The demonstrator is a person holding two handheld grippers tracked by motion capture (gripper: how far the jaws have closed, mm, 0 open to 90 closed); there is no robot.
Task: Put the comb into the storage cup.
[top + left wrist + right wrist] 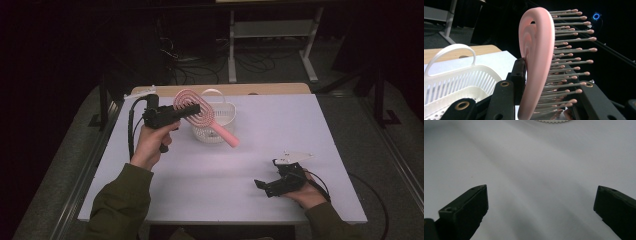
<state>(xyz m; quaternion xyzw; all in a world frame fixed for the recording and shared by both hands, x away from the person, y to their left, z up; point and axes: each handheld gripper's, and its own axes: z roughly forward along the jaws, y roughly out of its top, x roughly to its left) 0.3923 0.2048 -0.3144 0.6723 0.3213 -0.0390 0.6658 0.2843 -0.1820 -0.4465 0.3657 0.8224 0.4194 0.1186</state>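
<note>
High view: your left hand-held gripper (172,114) pinches the pink hairbrush (196,113) by its head, above the white basket (222,120) | right hand-held gripper (274,182) spread, idle on the tabletop (280,130) | lower handle-first, keep bristles clear of the rim.

Left gripper (534,100) is clamping a pink hairbrush (536,57) by its head, brush standing edge-on between the black jaws, bristles (571,52) pointing right. White slatted basket (456,82) with its handle up is sitting lower left on the white table (496,60).
</note>
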